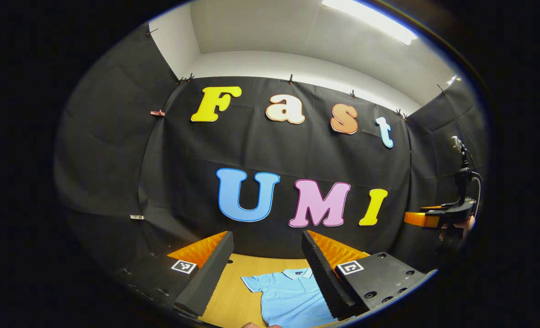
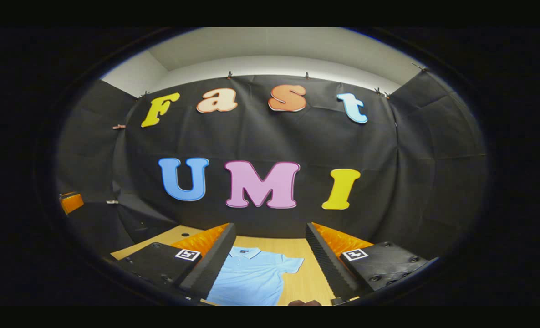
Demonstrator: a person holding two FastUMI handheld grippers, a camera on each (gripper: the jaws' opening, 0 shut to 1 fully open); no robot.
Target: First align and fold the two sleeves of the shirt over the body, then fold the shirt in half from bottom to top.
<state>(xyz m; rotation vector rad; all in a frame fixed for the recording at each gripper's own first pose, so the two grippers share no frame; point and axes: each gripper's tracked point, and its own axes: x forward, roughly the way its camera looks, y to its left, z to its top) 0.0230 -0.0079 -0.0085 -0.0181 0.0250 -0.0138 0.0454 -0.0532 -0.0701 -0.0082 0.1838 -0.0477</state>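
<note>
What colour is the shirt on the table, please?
Light blue; the shirt shows best in the right gripper view.

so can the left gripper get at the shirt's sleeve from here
Probably yes: the left gripper is open above the blue shirt, whose sleeve lies flat on the wooden table, nothing between.

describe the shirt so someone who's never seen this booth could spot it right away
Start at the black cloth wall, then drop to the light wooden table in front of it. The shirt lies flat there, collar toward the wall, short sleeves spread out. It is a light blue polo, the one piece of cloth on the wood, seen between the open fingers of the left gripper and right gripper.
</note>
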